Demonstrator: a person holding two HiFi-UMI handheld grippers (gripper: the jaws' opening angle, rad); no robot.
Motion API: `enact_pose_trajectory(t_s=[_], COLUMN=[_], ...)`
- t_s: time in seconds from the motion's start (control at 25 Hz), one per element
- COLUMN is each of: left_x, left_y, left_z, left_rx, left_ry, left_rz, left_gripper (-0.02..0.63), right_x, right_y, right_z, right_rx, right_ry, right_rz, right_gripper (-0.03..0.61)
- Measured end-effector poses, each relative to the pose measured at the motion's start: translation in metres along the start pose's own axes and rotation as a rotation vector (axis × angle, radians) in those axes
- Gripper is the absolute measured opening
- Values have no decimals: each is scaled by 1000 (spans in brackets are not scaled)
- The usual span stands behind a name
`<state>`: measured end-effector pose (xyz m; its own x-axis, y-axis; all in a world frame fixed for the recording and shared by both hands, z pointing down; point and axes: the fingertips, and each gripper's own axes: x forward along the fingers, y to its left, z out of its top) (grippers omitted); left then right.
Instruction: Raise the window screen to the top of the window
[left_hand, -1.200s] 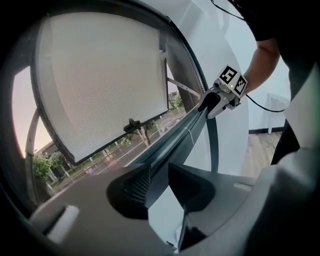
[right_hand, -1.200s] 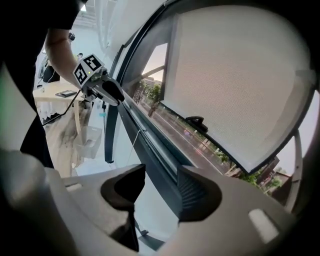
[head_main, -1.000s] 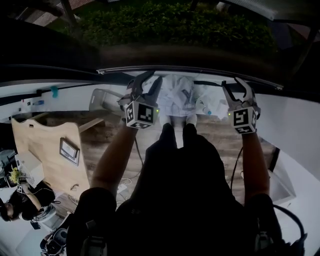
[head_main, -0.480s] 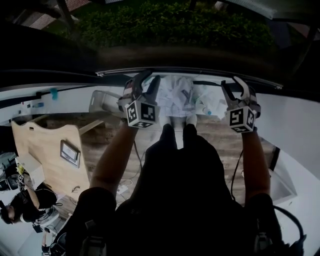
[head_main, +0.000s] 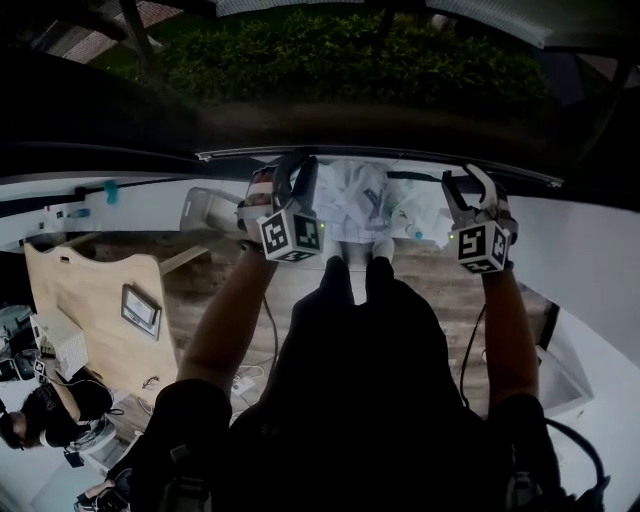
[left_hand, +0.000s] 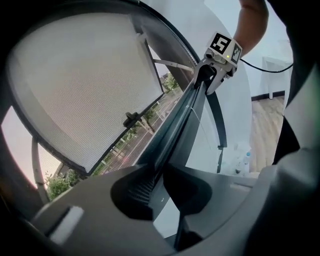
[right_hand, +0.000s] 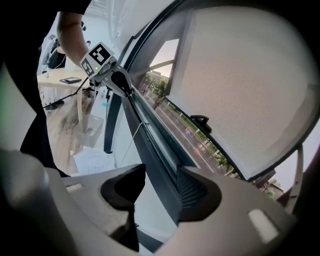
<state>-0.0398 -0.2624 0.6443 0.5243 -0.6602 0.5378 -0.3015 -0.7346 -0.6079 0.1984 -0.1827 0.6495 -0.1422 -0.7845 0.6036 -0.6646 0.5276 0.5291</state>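
Window wall of a pale room, wood floor (head_main: 450, 265) underfoot, hedge (head_main: 330, 60) outside. A dark rail (head_main: 400, 160) spans the window. Noted: the left gripper (head_main: 292, 180) sits left of the rail's middle, jaws closing and already narrow, ribbed pad against the rail, which fills the gap. The right gripper (head_main: 470, 185) sits toward the rail's right end, jaws wide, rail between them and touching the outer ribbed pad only; pale wall shows beside the other jaw. The window screen (left_hand: 85, 85) is pale mesh across the window's upper part, with a small black catch (left_hand: 131, 119) on its lower edge. A strip of street shows between that edge and the rail. Whether the rail belongs to the screen: cannot tell.
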Motion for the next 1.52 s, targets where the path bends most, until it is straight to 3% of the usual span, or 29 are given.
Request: enact_pose_trajectory(t_s=[0.24,0.44,0.56,0.68,0.76,0.8,0.88,0.96,1.08,1.28,1.52], left_x=[0,-3,-5,-4,-9,-15,-25,-28,-22,-7,-2], left_y=[-7,-3,-1,-54,-100,-110,-104,-80,-36,3,-9], left_z=[-7,-2,-1,-11,-15,-13,-4,4,12,25,10], left_rx=[8,-8,-35,13,97,104,37,-11,-4,93,176], left_ry=[35,75,98,169,149,116,47,-4,-30,-24,19], left_rz=[-12,-61,-74,-252,-302,-274,-174,-60,52,107,73], left_gripper=[31,15,17,2,3,3,3,3,26,75,83], right_x=[5,3,-1,0,1,1,2,2,2,3,2], right_y=[13,11,3,-3,-5,-5,-8,-10,-8,-9,-10], right_z=[-10,-7,-3,-3,-4,-4,-3,-2,-4,-4,-4], right_rx=[-162,-168,-188,-195,-204,-210,-224,-232,-231,-222,-212], right_ry=[123,146,153,161,169,171,173,175,173,165,159], right_rz=[22,49,13,-18,-24,-26,-28,-26,-20,-20,-21], right_gripper=[189,163,114,97,84,73,50,44,44,44,44])
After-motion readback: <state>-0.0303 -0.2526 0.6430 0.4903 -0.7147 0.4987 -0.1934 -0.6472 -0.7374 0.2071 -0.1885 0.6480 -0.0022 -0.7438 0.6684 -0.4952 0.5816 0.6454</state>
